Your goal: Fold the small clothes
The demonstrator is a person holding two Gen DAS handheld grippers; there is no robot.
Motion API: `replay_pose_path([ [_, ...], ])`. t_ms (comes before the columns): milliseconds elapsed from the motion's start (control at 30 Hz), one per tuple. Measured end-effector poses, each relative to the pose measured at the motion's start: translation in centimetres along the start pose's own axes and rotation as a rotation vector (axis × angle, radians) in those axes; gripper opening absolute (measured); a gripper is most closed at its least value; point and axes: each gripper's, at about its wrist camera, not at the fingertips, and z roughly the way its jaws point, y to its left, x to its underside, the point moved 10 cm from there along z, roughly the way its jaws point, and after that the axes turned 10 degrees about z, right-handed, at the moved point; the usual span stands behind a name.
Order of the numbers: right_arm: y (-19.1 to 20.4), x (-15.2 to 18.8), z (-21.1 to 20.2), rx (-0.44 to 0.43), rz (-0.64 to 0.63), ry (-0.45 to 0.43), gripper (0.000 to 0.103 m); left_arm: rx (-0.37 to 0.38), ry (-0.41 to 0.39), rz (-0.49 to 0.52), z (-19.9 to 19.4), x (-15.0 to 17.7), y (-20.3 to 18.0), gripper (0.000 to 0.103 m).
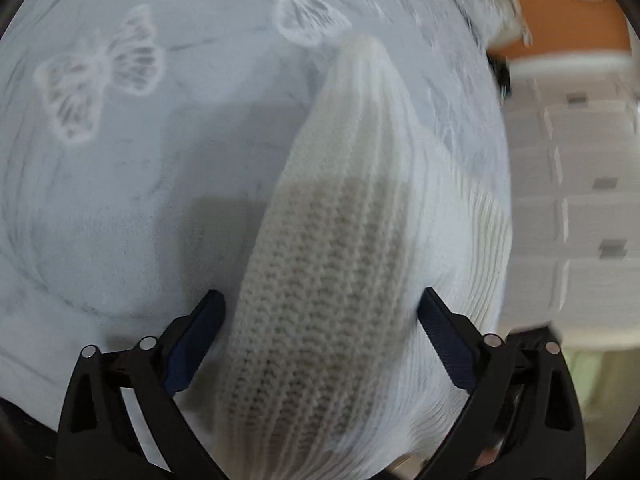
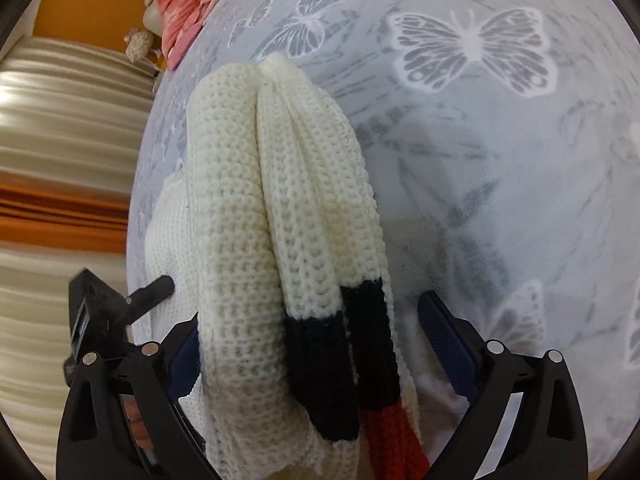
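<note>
A cream knitted sweater (image 1: 340,240) lies bunched on a pale blue bedspread with white butterflies (image 1: 120,160). In the left wrist view a thick cream fold runs up between the jaws of my left gripper (image 1: 320,320). Those jaws stand wide open, with a gap on each side of the fold. In the right wrist view the sweater (image 2: 248,200) shows two rolled folds with a black band (image 2: 320,360) and a red band (image 2: 388,432). My right gripper (image 2: 308,332) is open around them. Its left pad (image 2: 186,360) lies against the knit and its right pad (image 2: 444,340) stands apart from it.
A pink garment (image 2: 188,4) lies at the far corner of the bedspread (image 2: 520,200), with a small cream fluffy item (image 2: 138,42) beside it. White drawers (image 1: 580,200) and an orange wall (image 1: 568,20) stand past the bed's edge. A black tool part (image 2: 120,304) shows left of the sweater.
</note>
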Motion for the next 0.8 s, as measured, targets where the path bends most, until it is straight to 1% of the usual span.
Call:
replay_pose_path([
  [33,0.0,0.0,0.0,-0.003,0.007,0.002,0.096,0.010,-0.002,-0.017,0.0,0.1,-0.1,0.095],
  [67,0.2,0.2,0.1,-0.015,0.012,0.012,0.093,0.025,0.005,-0.022,0.1,0.2,-0.3,0.092],
  [100,0.7,0.6,0.3,-0.056,0.014,0.041,0.071,0.044,0.014,-0.023,0.1,0.4,-0.7,0.080],
  [133,0.9,0.8,0.4,-0.066,0.018,0.060,0.062,0.036,0.028,-0.010,0.0,0.6,-1.1,0.071],
  [167,1.0,0.9,0.3,-0.056,0.023,0.057,0.058,0.016,0.036,0.021,-0.1,0.8,-1.5,0.065],
  [200,1.3,1.0,-0.2,-0.055,0.020,0.051,0.050,-0.003,0.041,0.062,-0.6,1.0,-2.1,0.054],
  [233,1.7,1.0,-0.7,-0.052,0.015,0.039,0.046,-0.005,0.044,0.078,-0.9,1.1,-2.5,0.047],
  [300,2.7,1.5,-2.4,-0.054,-0.006,0.013,0.044,0.012,0.039,0.091,-2.2,1.4,-3.6,0.042],
  [367,3.8,2.1,-4.0,-0.056,-0.026,-0.008,0.044,0.039,0.029,0.117,-3.9,1.9,-5.5,0.041],
  [500,5.5,4.3,-8.2,-0.056,-0.065,-0.052,0.044,0.046,0.019,0.215,-7.3,3.6,-9.2,0.041],
  [600,6.3,6.6,-12.1,-0.094,-0.082,-0.093,0.044,0.076,0.015,0.262,-10.2,5.7,-11.9,0.041],
  [633,6.6,7.8,-14.1,-0.111,-0.090,-0.114,0.044,0.098,0.015,0.277,-11.5,6.6,-13.0,0.041],
  [700,7.6,9.2,-16.6,-0.135,-0.103,-0.146,0.044,0.143,0.006,0.313,-14.2,8.3,-15.1,0.041],
  [800,10.2,11.7,-22.4,-0.185,-0.170,-0.232,0.044,0.196,-0.033,0.392,-17.9,9.6,-17.9,0.042],
])
